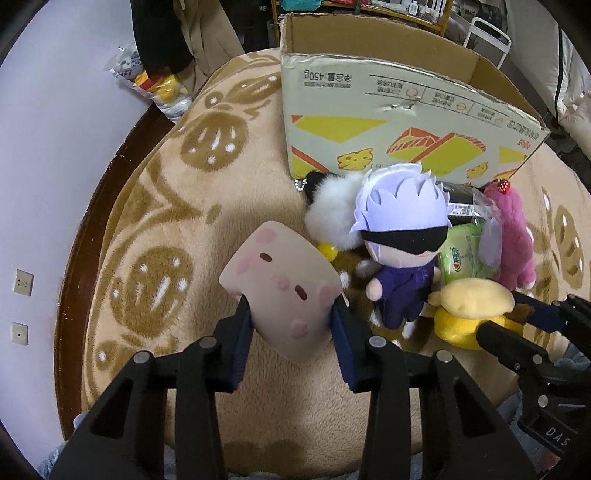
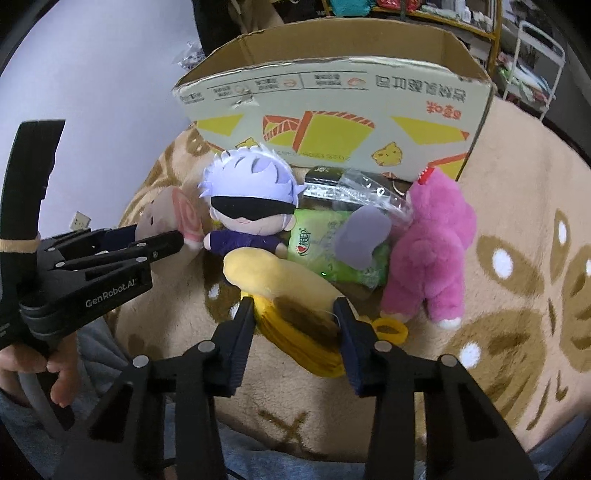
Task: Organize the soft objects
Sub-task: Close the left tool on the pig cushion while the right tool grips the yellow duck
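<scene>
My left gripper (image 1: pixel 291 314) is shut on a beige plush (image 1: pixel 284 284) with pink spots and holds it above the rug; it also shows in the right wrist view (image 2: pixel 166 225). My right gripper (image 2: pixel 295 306) is shut on a yellow plush (image 2: pixel 291 295), which also shows in the left wrist view (image 1: pixel 472 306). A white-haired blindfolded doll (image 1: pixel 399 236) (image 2: pixel 251 206), a pink plush bear (image 2: pixel 432 251) (image 1: pixel 513 236), a white fluffy toy (image 1: pixel 332 214) and a green packet (image 2: pixel 328 243) lie in front of an open cardboard box (image 1: pixel 388 110) (image 2: pixel 332 110).
Everything lies on a beige patterned rug (image 1: pixel 166 221) over a dark-rimmed surface. A wall with sockets (image 1: pixel 22 282) is on the left. A plastic bag with toys (image 1: pixel 159 85) lies at the back left. Shelves (image 2: pixel 480 22) stand behind the box.
</scene>
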Action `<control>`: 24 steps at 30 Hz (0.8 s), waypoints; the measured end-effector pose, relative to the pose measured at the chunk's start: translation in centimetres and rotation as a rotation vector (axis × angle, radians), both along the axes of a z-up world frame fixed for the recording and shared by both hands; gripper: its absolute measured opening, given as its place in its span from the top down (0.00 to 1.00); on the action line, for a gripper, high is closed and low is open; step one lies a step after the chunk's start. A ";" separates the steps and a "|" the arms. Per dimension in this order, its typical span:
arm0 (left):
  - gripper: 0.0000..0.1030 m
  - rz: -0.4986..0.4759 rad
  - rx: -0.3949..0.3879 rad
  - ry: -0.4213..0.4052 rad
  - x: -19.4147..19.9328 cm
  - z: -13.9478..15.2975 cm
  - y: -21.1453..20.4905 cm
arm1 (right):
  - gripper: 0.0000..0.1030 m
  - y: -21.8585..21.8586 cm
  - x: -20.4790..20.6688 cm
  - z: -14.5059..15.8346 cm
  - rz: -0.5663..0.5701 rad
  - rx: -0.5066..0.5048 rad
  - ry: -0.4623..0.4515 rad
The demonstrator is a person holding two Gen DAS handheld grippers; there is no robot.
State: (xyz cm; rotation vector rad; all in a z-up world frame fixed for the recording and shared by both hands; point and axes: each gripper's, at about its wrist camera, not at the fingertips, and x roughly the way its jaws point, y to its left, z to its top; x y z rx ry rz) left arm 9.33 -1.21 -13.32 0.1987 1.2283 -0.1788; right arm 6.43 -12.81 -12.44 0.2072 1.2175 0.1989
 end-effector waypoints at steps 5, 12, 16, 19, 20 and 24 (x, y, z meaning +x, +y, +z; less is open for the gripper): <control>0.62 0.017 0.002 -0.010 -0.6 0.5 0.3 | 0.58 -0.3 -0.4 0.6 -0.014 -0.001 -0.019; 0.61 0.042 0.015 -0.009 -0.5 0.5 0.7 | 0.58 -2.2 -0.9 0.6 -0.072 0.057 -0.025; 0.61 0.041 0.015 -0.018 -0.5 0.7 0.7 | 0.58 -2.5 -1.5 1.2 -0.083 0.051 -0.049; 0.61 0.031 0.016 -0.025 -0.6 0.8 0.5 | 0.58 -2.7 -1.7 2.2 -0.093 0.044 -0.094; 0.62 0.029 0.017 -0.027 -0.6 0.9 0.4 | 0.58 -2.8 -1.8 2.5 -0.096 0.047 -0.110; 0.62 0.015 0.027 -0.052 -1.0 1.3 0.0 | 0.58 -3.4 -2.3 3.9 -0.118 0.057 -0.184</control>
